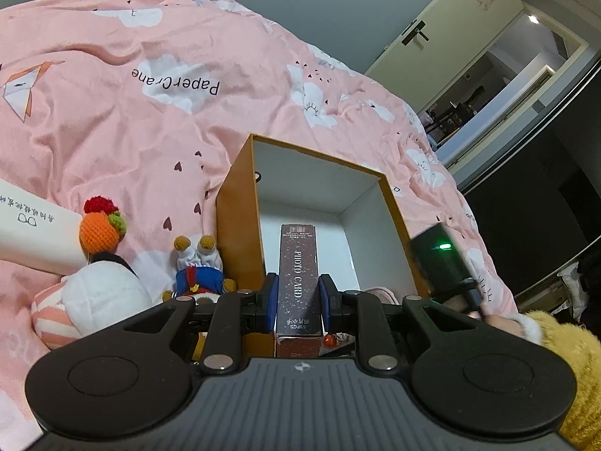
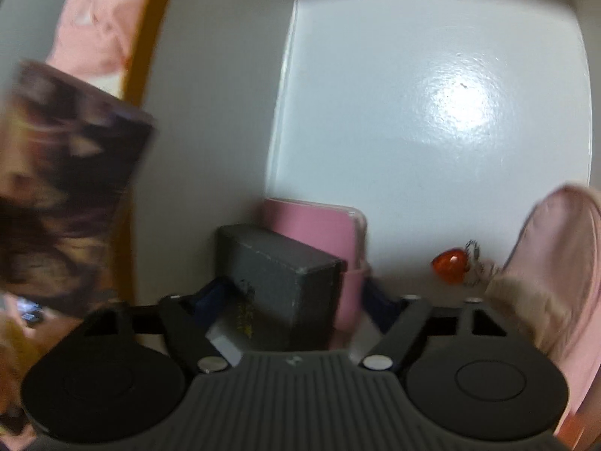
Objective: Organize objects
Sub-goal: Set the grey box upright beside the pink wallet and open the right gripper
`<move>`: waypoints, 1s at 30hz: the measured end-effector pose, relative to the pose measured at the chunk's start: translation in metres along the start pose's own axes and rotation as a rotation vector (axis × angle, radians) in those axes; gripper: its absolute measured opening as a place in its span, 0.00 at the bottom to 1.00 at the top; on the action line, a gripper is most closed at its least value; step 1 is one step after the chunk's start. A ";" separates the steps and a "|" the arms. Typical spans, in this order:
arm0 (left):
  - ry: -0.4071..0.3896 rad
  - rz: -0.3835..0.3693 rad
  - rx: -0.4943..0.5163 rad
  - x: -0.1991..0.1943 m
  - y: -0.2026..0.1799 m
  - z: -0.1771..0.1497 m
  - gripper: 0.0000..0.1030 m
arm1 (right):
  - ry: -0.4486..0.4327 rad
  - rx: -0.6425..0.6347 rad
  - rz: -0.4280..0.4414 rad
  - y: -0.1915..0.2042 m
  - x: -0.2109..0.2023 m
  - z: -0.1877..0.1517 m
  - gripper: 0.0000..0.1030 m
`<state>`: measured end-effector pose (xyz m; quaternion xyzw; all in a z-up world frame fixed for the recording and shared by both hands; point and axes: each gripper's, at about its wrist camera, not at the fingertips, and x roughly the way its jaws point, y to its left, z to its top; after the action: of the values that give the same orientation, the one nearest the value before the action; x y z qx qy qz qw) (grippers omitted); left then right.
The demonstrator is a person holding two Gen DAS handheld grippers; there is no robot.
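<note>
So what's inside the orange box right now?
Inside the orange box: a red heart charm, pink fabric, and a grey block with a pink case between the right hand-held gripper fingers. The near corners are hidden.

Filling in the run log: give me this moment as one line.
left claw: shut on photo card box above orange box | right claw: inside orange box, around grey box, grip unclear | bed: plush toys
</note>
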<state>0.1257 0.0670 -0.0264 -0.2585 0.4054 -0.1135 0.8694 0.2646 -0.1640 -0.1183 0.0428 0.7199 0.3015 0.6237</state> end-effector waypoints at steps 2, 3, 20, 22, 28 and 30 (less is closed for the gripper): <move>-0.001 0.003 -0.003 -0.001 0.001 0.000 0.24 | -0.034 -0.016 0.015 0.004 -0.009 -0.007 0.60; -0.003 0.003 -0.003 -0.001 0.001 0.000 0.24 | -0.052 -0.022 0.026 0.006 -0.013 -0.011 0.59; -0.010 0.008 -0.012 -0.008 0.001 -0.001 0.24 | -0.201 0.003 0.080 -0.011 -0.009 -0.031 0.60; -0.010 0.009 -0.013 -0.008 0.001 -0.001 0.24 | -0.219 0.017 0.095 -0.014 -0.013 -0.033 0.56; -0.002 0.023 -0.012 -0.007 -0.001 -0.004 0.24 | -0.284 -0.053 0.045 0.010 -0.037 -0.055 0.50; 0.003 0.019 -0.008 -0.005 -0.003 -0.004 0.24 | -0.290 -0.082 -0.011 0.018 -0.039 -0.057 0.50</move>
<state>0.1198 0.0650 -0.0239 -0.2580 0.4098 -0.1041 0.8687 0.2147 -0.1878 -0.0729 0.0566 0.6096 0.3177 0.7241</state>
